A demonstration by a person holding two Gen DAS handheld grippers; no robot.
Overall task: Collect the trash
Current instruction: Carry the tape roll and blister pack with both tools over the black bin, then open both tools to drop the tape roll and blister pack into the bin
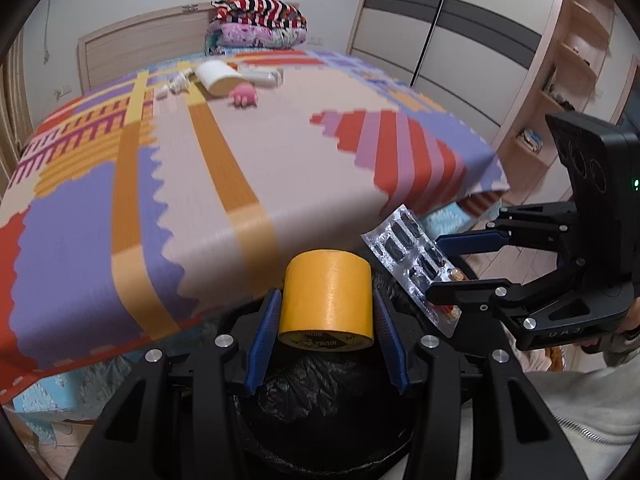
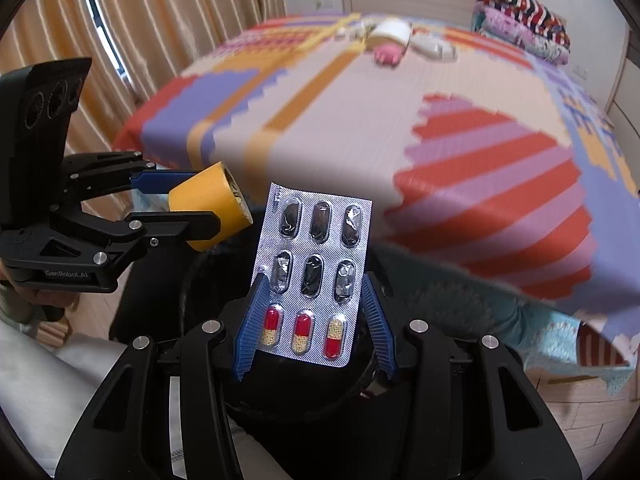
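My left gripper (image 1: 326, 300) is shut on a yellow tape roll (image 1: 327, 294) and holds it over a bin lined with a black bag (image 1: 316, 396). My right gripper (image 2: 314, 292) is shut on a silver pill blister pack (image 2: 316, 256) with three red-and-yellow capsules left in it, also above the black bag (image 2: 304, 384). In the left wrist view the right gripper (image 1: 452, 264) holds the blister pack (image 1: 412, 256) just right of the tape roll. In the right wrist view the left gripper (image 2: 176, 204) holds the tape roll (image 2: 208, 212) at the left.
A bed with a colourful patterned mat (image 1: 248, 168) lies ahead. At its far side are a white-and-cream container (image 1: 220, 76), a pink toy (image 1: 245, 96), small white items (image 1: 172, 86) and folded blankets (image 1: 256, 24). A wardrobe (image 1: 452, 40) and shelves (image 1: 568, 64) stand right; curtains (image 2: 160, 32) hang left.
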